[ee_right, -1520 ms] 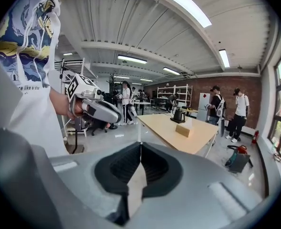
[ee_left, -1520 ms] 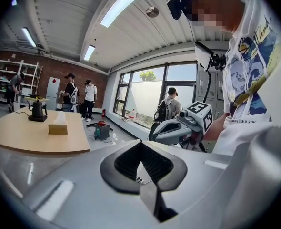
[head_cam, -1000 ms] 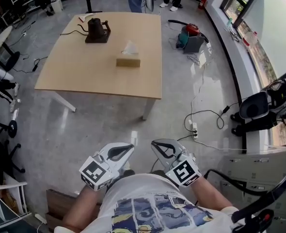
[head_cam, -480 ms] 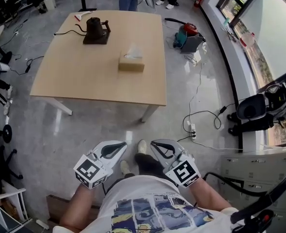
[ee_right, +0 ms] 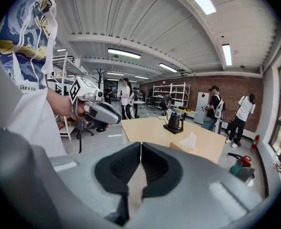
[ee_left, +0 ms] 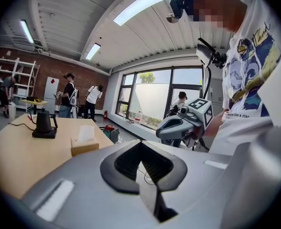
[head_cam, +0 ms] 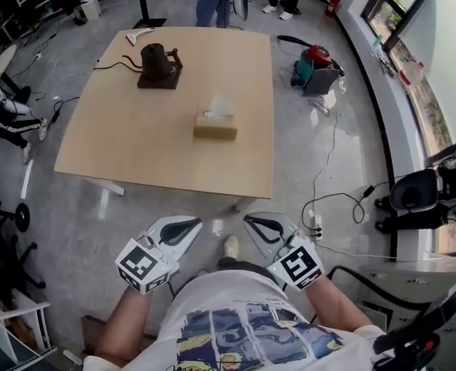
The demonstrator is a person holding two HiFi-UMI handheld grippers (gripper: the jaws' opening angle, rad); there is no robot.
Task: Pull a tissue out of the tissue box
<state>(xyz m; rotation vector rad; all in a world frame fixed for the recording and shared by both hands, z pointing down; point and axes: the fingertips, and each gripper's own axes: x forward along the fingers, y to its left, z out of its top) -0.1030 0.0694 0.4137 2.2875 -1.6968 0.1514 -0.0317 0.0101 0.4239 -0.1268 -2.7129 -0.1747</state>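
A tan tissue box (head_cam: 216, 126) with a white tissue (head_cam: 220, 107) poking from its top sits near the middle of the wooden table (head_cam: 135, 145). Both grippers are held low near the person's waist, well short of the table's near edge. My left gripper (head_cam: 186, 224) is shut and holds nothing. The right gripper (head_cam: 259, 223) is likewise shut and empty. In the left gripper view the tissue box (ee_left: 85, 146) stands far beyond the shut jaws' tips (ee_left: 140, 142). In the right gripper view the tissue (ee_right: 189, 140) shows above the shut gripper (ee_right: 141, 144).
A black kettle on its base (head_cam: 158, 64) stands behind the box with a cable trailing left. On the floor to the right lie a red and green vacuum (head_cam: 316, 62), cables and a power strip (head_cam: 315, 222). People stand beyond the table's far end.
The table and tissue box have drawn nearer in the head view as the person walks toward them. Both grippers stay shut, side by side.
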